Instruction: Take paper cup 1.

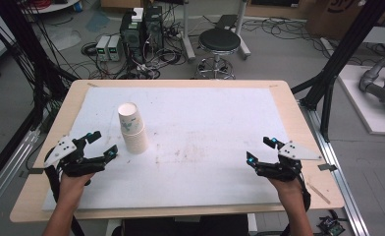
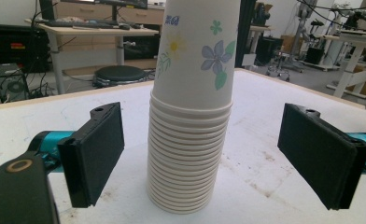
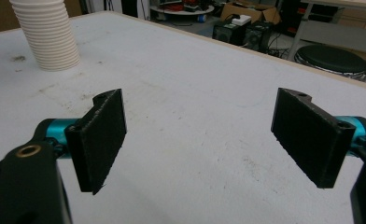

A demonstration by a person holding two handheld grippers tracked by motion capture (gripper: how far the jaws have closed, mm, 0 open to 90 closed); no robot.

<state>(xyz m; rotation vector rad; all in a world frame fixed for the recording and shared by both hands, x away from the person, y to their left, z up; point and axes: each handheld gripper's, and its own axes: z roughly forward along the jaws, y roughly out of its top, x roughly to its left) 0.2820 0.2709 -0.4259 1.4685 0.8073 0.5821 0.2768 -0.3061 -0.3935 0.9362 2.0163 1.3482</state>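
Observation:
A tall stack of paper cups (image 1: pixel 132 128) with a flower print stands upright on the white mat (image 1: pixel 205 118), left of centre. My left gripper (image 1: pixel 105 143) is open just left of the stack, jaws pointing at it. In the left gripper view the stack of cups (image 2: pixel 190 135) rises a little beyond the two wide-apart black pads (image 2: pixel 95 151), untouched. My right gripper (image 1: pixel 260 150) is open near the mat's right front, with nothing between its jaws. In the right gripper view the cup stack (image 3: pixel 48 35) sits far off at the upper left.
The mat covers a wooden table (image 1: pixel 288 105) with bare edges all round. Beyond the far edge are a black stool (image 1: pixel 219 42), power boxes and cables on the floor. Black frame posts (image 1: pixel 335 69) stand at both sides.

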